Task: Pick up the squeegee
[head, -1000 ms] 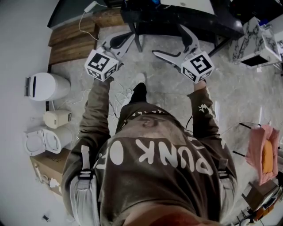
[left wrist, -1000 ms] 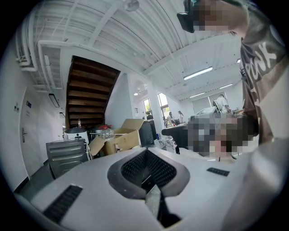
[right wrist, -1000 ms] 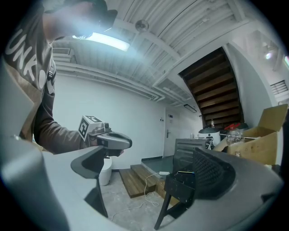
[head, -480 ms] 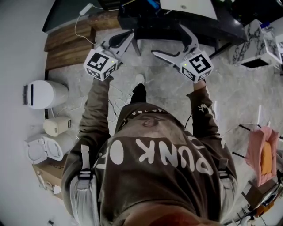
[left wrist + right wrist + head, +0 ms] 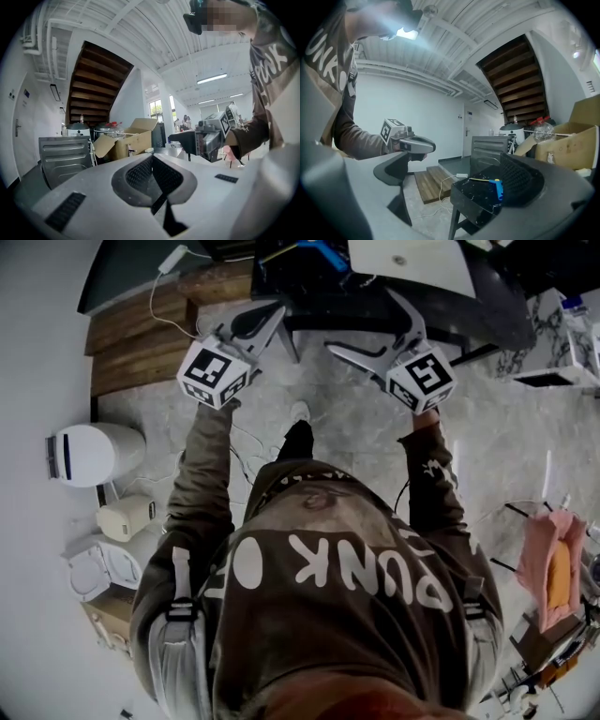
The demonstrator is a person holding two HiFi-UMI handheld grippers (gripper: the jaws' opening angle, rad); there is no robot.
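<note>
The squeegee (image 5: 498, 187), blue-handled with a thin yellowish blade, lies flat on a black table (image 5: 471, 199) and shows as a blue strip (image 5: 323, 251) at the top edge of the head view. My right gripper (image 5: 454, 176) is open wide, short of the table, framing the squeegee from a distance; in the head view it (image 5: 364, 322) hangs just before the table's edge. My left gripper (image 5: 277, 313) is held level beside it. Its ribbed pads (image 5: 152, 176) meet with nothing between them.
Wooden steps (image 5: 141, 334) lie left of the table. White bins and appliances (image 5: 94, 454) line the left wall, and cables (image 5: 253, 442) trail on the stone floor. A pink cloth on a rack (image 5: 553, 568) stands at the right. A cardboard box (image 5: 126, 140) stands behind the table.
The person has stepped toward the table, so it and the squeegee show more at the top. Both grippers keep their pose and jaw state.
</note>
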